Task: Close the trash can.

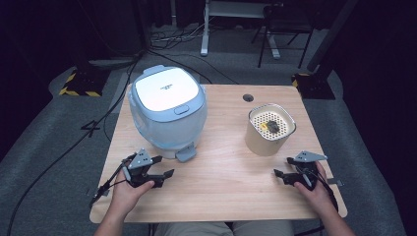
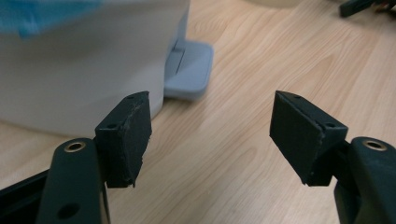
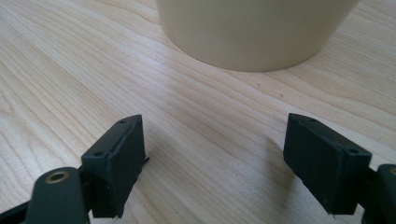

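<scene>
A pale blue and white rice cooker (image 1: 167, 110) stands with its lid down at the table's left; its blue front tab (image 1: 186, 154) rests on the wood. At the right stands a cream pot (image 1: 269, 129) with a perforated insert that holds something dark and something yellow. My left gripper (image 1: 163, 166) lies low near the front edge, just before the cooker, open with nothing between its pads. In the left gripper view the gripper (image 2: 212, 135) faces the cooker's wall (image 2: 84, 60) and tab (image 2: 189, 70). My right gripper (image 1: 283, 166) is open and empty, (image 3: 215, 163) a short way from the pot (image 3: 252, 32).
The wooden table (image 1: 221, 187) has a round cable hole (image 1: 248, 97) at the back right. Black cables (image 1: 98, 123) run over the grey floor at the left. A desk frame (image 1: 206, 29) and chair legs (image 1: 285, 44) stand beyond the table.
</scene>
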`<state>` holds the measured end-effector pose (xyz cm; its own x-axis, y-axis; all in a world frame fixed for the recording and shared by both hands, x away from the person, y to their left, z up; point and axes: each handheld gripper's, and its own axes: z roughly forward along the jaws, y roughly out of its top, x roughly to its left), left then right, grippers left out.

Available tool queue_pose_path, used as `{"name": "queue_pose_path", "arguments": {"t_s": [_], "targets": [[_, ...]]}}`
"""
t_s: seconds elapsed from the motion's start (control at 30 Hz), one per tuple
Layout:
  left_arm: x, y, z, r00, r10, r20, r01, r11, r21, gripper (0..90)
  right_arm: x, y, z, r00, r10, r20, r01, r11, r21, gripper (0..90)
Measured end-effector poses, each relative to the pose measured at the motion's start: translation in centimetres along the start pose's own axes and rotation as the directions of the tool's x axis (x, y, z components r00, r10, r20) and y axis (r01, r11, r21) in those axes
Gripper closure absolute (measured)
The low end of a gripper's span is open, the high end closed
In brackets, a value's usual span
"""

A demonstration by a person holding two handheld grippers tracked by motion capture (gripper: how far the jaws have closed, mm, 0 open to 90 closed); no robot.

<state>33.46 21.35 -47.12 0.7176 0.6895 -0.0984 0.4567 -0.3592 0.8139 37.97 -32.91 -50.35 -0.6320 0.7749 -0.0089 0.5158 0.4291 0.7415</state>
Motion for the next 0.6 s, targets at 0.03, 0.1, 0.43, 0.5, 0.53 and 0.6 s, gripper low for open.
{"name": "queue_pose_path", "arguments": {"t_s": [0.03, 0.1, 0.43, 0.5, 0.53, 0.6], "targets": [[0.1, -0.2, 0.2, 1.0000, 0.001, -0.002, -0.001, 0.9999, 0.014, 29.7, 0.0, 0.0, 0.0, 1.0000, 0.000, 0.001, 0.000, 1.000, 0.000, 20.8], [0.4, -0.6, 0.6, 0.9999, -0.012, -0.002, 0.012, 0.9991, 0.039, 29.6, 0.0, 0.0, 0.0, 1.0000, 0.001, 0.001, -0.001, 1.000, 0.001, 20.5], [0.6, -1.5, 2.6, 0.9971, 0.048, -0.058, -0.036, 0.9807, 0.192, 26.7, 0.0, 0.0, 0.0, 1.0000, 0.002, 0.001, -0.002, 1.000, 0.002, 19.7], [0.7, -1.7, 2.9, 0.9958, 0.067, -0.062, -0.054, 0.9795, 0.194, 23.4, 0.0, 0.0, 0.0, 1.0000, 0.003, 0.003, -0.003, 1.000, 0.002, 19.5], [0.7, -1.7, 3.0, 0.9958, 0.066, -0.063, -0.053, 0.9802, 0.191, 22.0, 0.1, 0.0, 0.0, 1.0000, 0.004, 0.004, -0.004, 1.000, 0.002, 19.2], [0.8, -1.7, 3.1, 0.9967, 0.065, -0.049, -0.055, 0.9807, 0.188, 21.0, 0.1, 0.0, 0.0, 1.0000, 0.007, 0.007, -0.007, 1.000, 0.003, 18.6]]}}
